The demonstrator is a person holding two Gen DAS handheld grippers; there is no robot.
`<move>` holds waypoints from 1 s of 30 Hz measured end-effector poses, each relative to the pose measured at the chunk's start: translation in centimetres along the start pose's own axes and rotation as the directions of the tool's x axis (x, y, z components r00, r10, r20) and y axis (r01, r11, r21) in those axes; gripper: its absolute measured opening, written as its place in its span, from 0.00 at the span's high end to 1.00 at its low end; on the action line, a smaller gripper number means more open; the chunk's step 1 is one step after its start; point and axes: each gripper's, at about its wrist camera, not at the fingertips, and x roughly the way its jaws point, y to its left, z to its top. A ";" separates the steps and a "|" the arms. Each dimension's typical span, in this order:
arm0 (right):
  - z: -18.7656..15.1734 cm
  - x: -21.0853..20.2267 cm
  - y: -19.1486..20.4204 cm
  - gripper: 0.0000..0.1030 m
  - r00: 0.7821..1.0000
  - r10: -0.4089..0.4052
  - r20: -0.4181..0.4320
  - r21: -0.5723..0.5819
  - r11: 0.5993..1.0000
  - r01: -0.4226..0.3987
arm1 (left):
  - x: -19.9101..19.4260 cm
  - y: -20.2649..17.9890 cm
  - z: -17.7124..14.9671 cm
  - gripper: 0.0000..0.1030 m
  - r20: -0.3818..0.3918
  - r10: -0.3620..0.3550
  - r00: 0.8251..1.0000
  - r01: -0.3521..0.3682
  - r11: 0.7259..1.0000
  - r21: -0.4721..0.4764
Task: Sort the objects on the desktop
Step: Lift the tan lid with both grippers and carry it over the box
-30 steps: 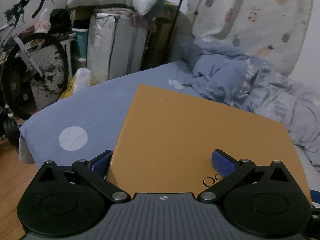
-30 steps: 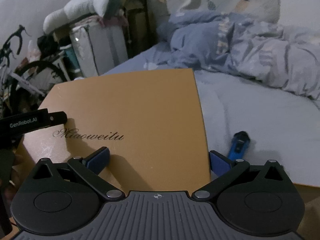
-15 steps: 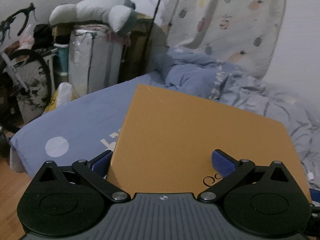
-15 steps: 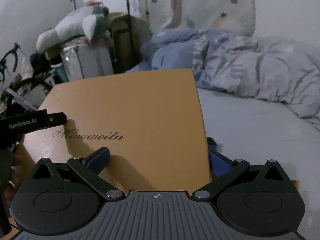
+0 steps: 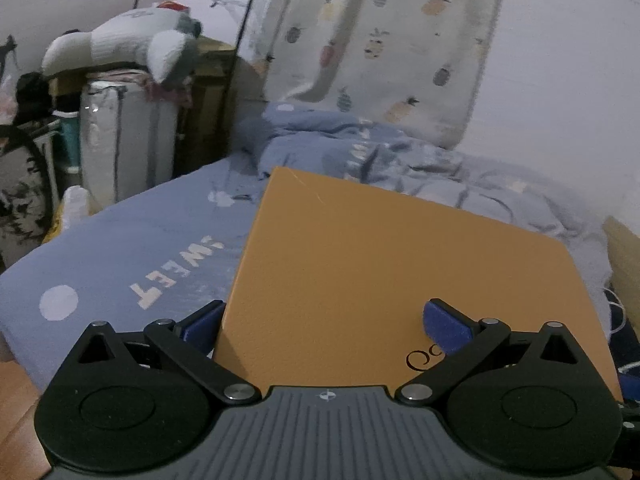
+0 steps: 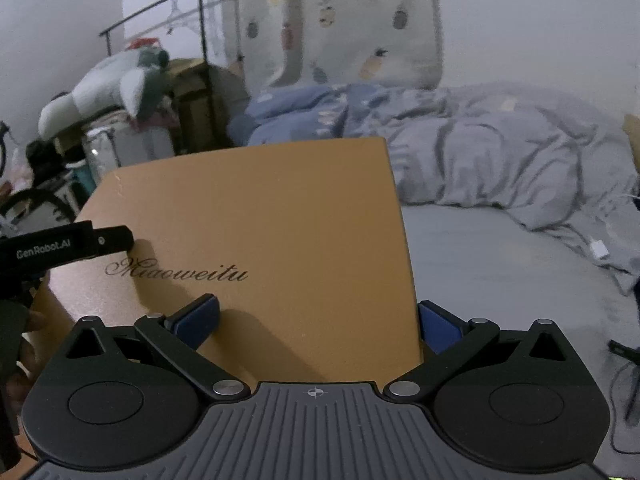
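A flat orange box lid (image 5: 400, 264) with script lettering is held up in the air between both grippers. My left gripper (image 5: 324, 320) is shut on its left edge, one finger over the top face and one under. My right gripper (image 6: 316, 320) is shut on its right edge in the same way; the lid (image 6: 260, 216) fills the middle of the right wrist view. The left gripper's finger (image 6: 76, 242) shows at the left of the right wrist view, lying on the lid.
A bed (image 5: 132, 248) with a blue sheet lies below and ahead, with a rumpled grey-blue duvet (image 6: 480, 148) at the far side. A covered rack with a plush toy (image 5: 120, 44) stands at the left. Cables (image 6: 624, 364) lie at the right.
Both grippers have lifted the lid higher and tilted the views upward. The blue object on the bed beside the lid has dropped out of the right wrist view.
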 end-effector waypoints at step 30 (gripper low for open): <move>-7.8 -3.1 -12.8 0.00 0.992 -0.110 -0.061 0.120 0.986 0.116 | 2.2 -9.6 -6.8 0.00 -0.134 -0.116 0.984 0.132 0.983 0.124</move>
